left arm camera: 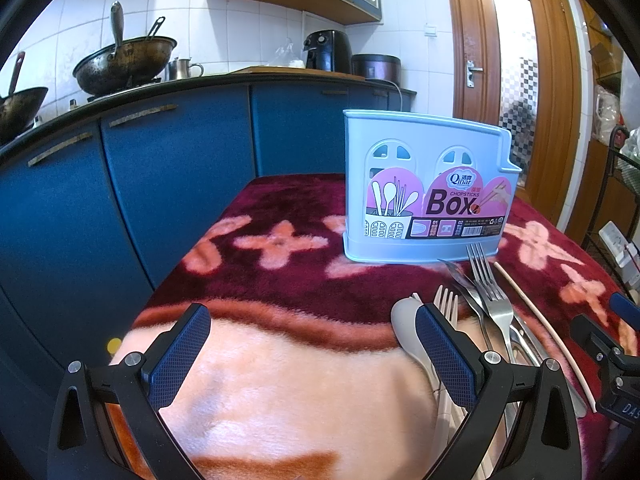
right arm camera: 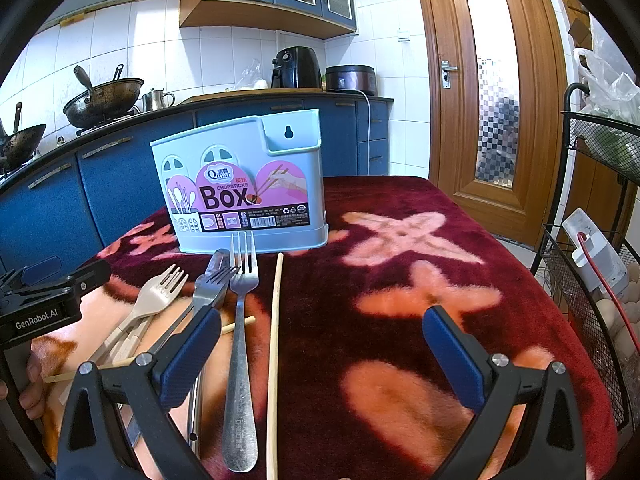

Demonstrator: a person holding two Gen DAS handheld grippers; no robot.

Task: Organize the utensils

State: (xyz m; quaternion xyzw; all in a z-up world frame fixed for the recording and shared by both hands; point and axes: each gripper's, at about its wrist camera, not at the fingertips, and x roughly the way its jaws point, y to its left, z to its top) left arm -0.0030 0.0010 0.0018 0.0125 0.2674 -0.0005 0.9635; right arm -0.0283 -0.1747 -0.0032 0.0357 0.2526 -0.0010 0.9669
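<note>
Chopsticks box [right arm camera: 244, 184]: one, pale blue, upright on the desk [right arm camera: 420, 280], ahead of the right hand-held gripper [right arm camera: 322, 350].

Metal forks: two; one full-length [right arm camera: 241, 344] just inside the right hand-held gripper's left finger, one [right arm camera: 218, 280] partly under other pieces.

Plastic fork [right arm camera: 154, 296]: one, beige, left of the metal ones.

Spoon [left arm camera: 406, 320]: one, pale, by the left hand-held gripper's [left arm camera: 312, 354] right finger.

Knife [right arm camera: 216, 264]: one, tip only clear.

Chopsticks: two visible; one long [right arm camera: 275, 344], one [right arm camera: 236, 325] mostly hidden.

Hand-held grippers: two, both spread wide.

Woks on the far counter: two [right arm camera: 102, 98] [right arm camera: 20, 140].
</note>
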